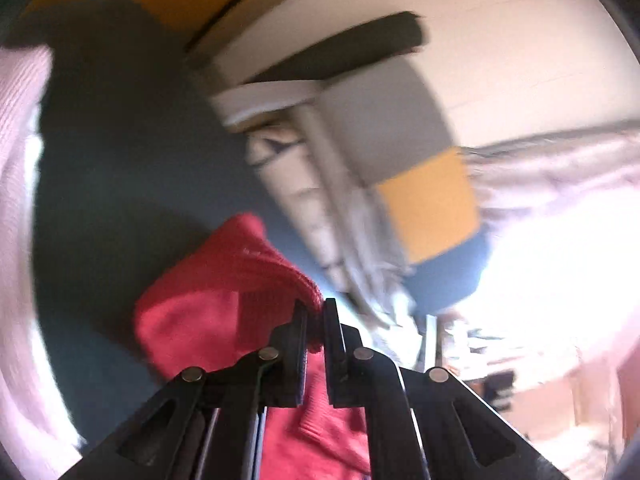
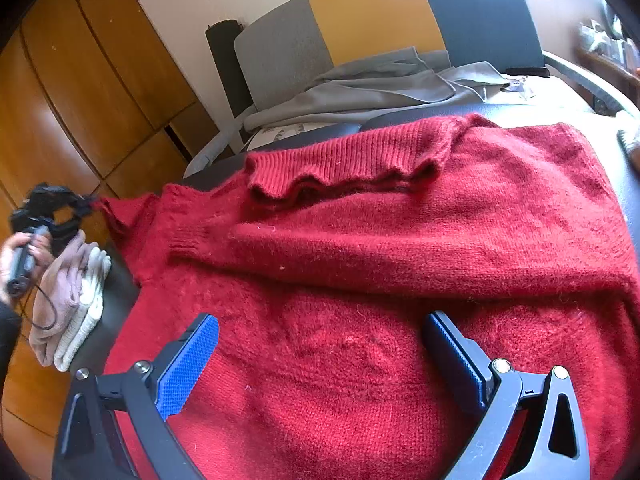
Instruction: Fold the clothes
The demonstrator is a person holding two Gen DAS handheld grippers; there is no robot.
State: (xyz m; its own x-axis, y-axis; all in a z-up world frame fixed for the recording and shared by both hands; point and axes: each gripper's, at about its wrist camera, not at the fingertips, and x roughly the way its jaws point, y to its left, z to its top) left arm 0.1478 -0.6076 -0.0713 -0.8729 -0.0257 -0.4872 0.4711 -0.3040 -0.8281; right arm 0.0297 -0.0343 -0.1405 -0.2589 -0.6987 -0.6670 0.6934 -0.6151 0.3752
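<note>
A red knitted sweater (image 2: pixel 380 264) lies spread on a dark surface (image 2: pixel 516 110), one sleeve folded across its body and its ribbed hem at the far side. My right gripper (image 2: pixel 320 344) is open, with blue pads, hovering over the sweater's near part. My left gripper (image 1: pixel 315 312) is shut on a corner of the red sweater (image 1: pixel 224 292), pulling it off to the left. It also shows in the right wrist view (image 2: pixel 86 204) at the sweater's left corner. The left wrist view is blurred.
A folded pink and white garment stack (image 2: pixel 72 300) lies at the left edge of the surface. A grey garment (image 2: pixel 380 84) lies behind the sweater, in front of a grey, yellow and blue panel (image 2: pixel 376 12). Wooden cabinets (image 2: pixel 80 88) stand to the left.
</note>
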